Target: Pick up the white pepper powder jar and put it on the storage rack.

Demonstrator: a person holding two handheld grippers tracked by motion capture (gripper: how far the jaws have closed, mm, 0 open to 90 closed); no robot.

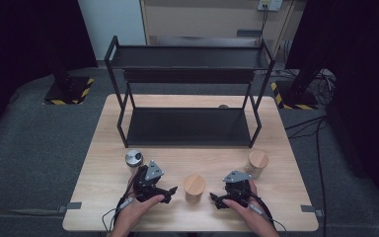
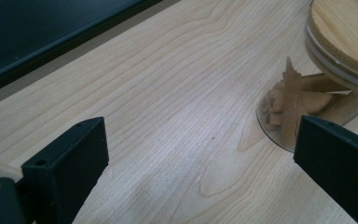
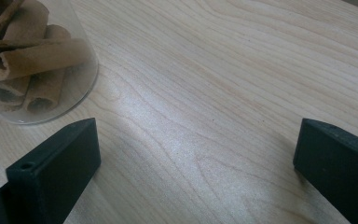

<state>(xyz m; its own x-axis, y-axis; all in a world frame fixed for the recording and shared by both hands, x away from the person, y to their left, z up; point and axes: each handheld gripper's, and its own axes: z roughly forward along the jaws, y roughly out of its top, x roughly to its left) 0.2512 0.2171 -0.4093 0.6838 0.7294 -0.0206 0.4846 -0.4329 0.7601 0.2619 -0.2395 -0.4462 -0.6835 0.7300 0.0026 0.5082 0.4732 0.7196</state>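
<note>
Holding a black two-jaw gripper in each hand, we rested both low over the pale wooden table (image 1: 103, 197), one either side of the clear glass jar with a round wooden lid (image 1: 194, 187) at the front centre. Our left gripper (image 1: 170, 193) sat just left of that jar, jaws spread wide and gripping nothing — in its own view the jar (image 2: 335, 60) stood off to the right, brown bark-like pieces showing through the glass. Our right gripper (image 1: 213, 200) sat just right of it, jaws likewise wide apart over bare wood. A second wooden-lidded glass jar (image 1: 257, 164) stood further right; a small metal-capped jar (image 1: 133, 159) stood behind the left gripper, before the black metal two-tier shelf (image 1: 190, 126).
</note>
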